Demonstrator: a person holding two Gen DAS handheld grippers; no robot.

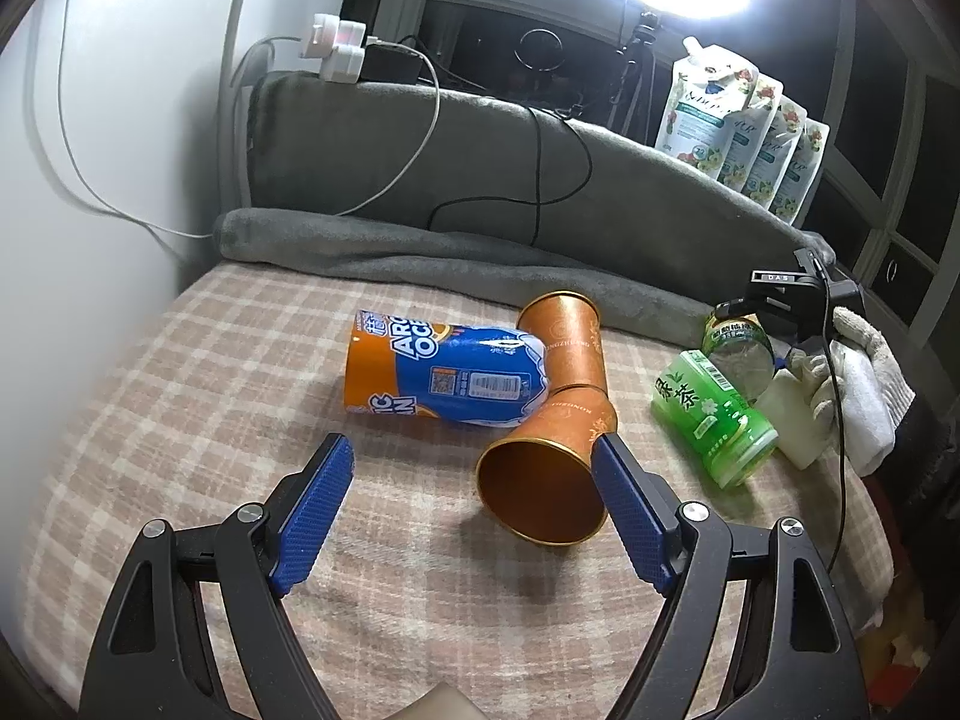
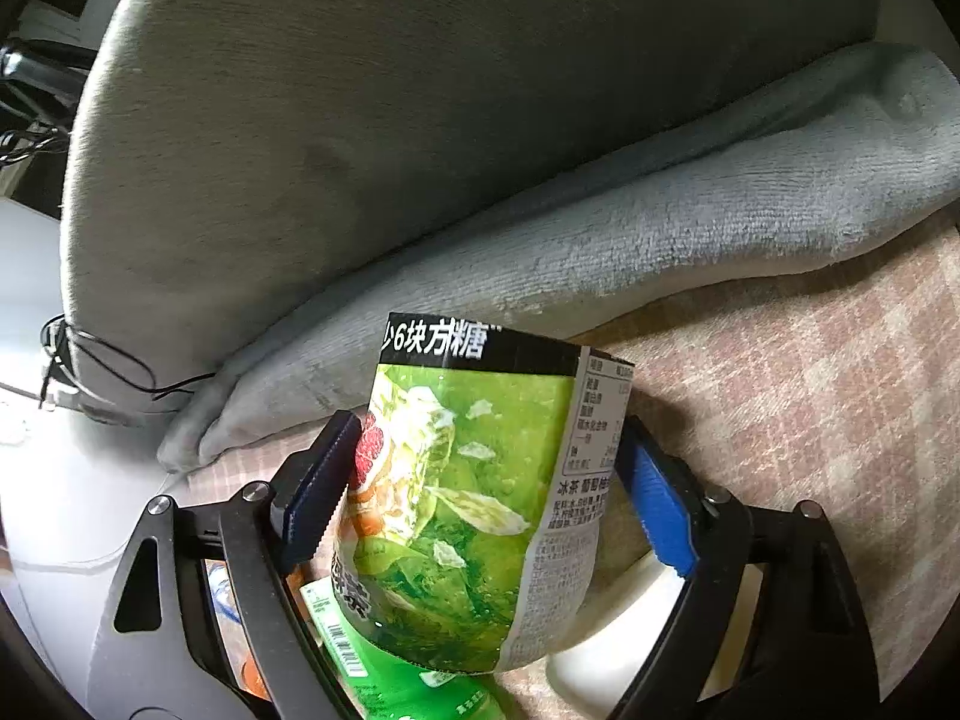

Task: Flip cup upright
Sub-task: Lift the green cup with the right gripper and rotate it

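Note:
In the left wrist view, two copper cups lie on their sides on the checked blanket: the near one [image 1: 549, 468] has its open mouth facing me, the far one [image 1: 564, 339] lies behind it. My left gripper [image 1: 474, 495] is open, its right fingertip touching the near cup's side. A blue-orange cup [image 1: 447, 375] and a green tea-label cup [image 1: 714, 417] also lie on their sides. My right gripper [image 2: 486, 483] is shut on a green grapefruit-tea cup [image 2: 474, 498], held about upright; it shows in the left wrist view [image 1: 738, 342] at far right.
A grey rolled blanket [image 1: 420, 252] and grey cushion [image 1: 420, 144] bound the far side. A white container [image 1: 792, 414] lies by the gloved hand [image 1: 864, 384]. Cables trail over the cushion. Refill pouches [image 1: 738, 132] stand behind. Another green cup [image 2: 384, 660] lies under the held one.

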